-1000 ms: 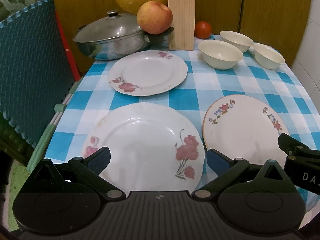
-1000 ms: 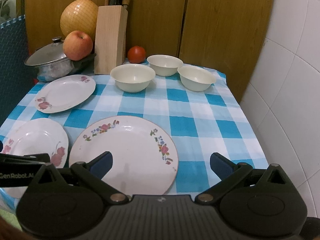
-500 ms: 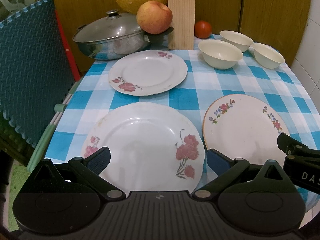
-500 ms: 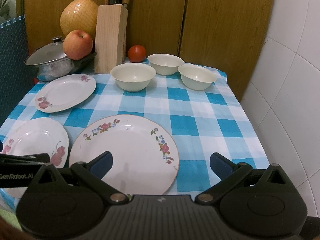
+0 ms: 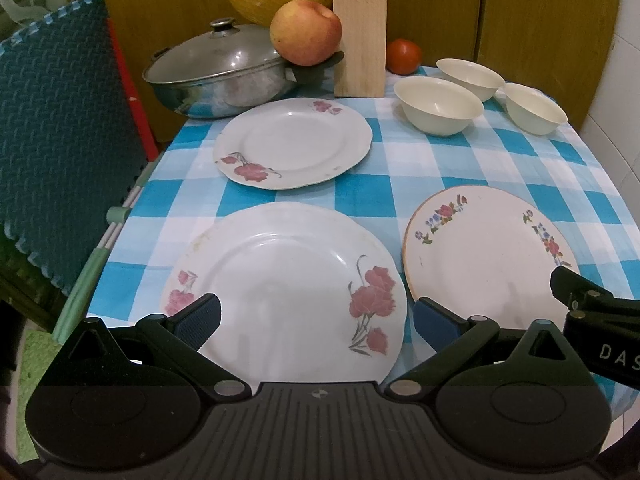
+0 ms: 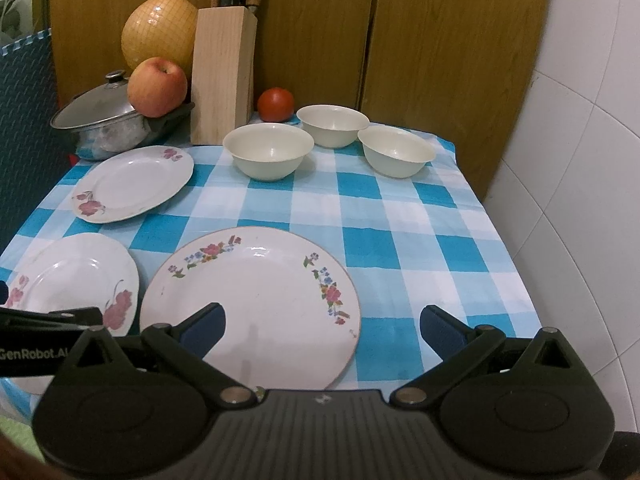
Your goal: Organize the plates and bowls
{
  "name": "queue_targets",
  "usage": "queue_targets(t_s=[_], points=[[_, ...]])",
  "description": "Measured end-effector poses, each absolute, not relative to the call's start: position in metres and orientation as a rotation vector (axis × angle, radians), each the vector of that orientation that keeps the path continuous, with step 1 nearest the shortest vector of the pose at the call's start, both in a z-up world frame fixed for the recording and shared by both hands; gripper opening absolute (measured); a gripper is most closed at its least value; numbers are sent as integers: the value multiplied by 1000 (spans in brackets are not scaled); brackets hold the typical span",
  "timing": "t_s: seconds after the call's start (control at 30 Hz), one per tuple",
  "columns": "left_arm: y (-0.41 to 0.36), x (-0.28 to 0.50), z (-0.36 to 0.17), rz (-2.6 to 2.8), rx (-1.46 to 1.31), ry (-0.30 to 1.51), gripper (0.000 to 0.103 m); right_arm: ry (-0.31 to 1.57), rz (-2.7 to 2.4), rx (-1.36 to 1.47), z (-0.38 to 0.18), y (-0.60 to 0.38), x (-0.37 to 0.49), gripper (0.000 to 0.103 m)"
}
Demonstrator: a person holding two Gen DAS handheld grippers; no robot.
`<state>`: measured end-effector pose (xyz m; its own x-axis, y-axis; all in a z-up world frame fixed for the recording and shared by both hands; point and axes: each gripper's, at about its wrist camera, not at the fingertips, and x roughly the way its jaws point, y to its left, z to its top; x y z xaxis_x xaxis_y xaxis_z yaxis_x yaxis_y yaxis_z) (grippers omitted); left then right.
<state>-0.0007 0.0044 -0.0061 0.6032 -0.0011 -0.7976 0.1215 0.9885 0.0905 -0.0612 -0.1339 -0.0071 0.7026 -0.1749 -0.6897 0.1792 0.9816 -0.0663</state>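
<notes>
Both grippers open over separate plates; nothing stacked.
Left gripper [image 5: 316, 314] and right gripper [image 6: 322, 326] have barely shifted; three plates [image 5: 294, 142] and bowls [image 6: 268, 156] remain apart on the cloth.

Big plate [image 5: 280, 280] right before my left fingers [image 5: 198, 316]. Second plate [image 5: 488, 268] beside it at 3 o'clock. Third plate [image 5: 294, 144] at 12. Three bowls [image 5: 438, 106] at 1 o'clock, pot [image 5: 216, 76] at 11.
</notes>
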Motion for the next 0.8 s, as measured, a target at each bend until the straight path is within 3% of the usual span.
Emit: queue_targets(t_s=[0.8], points=[[25,7,8,-70,101,891,103,764,-196,22,-7,-149,-52,97]])
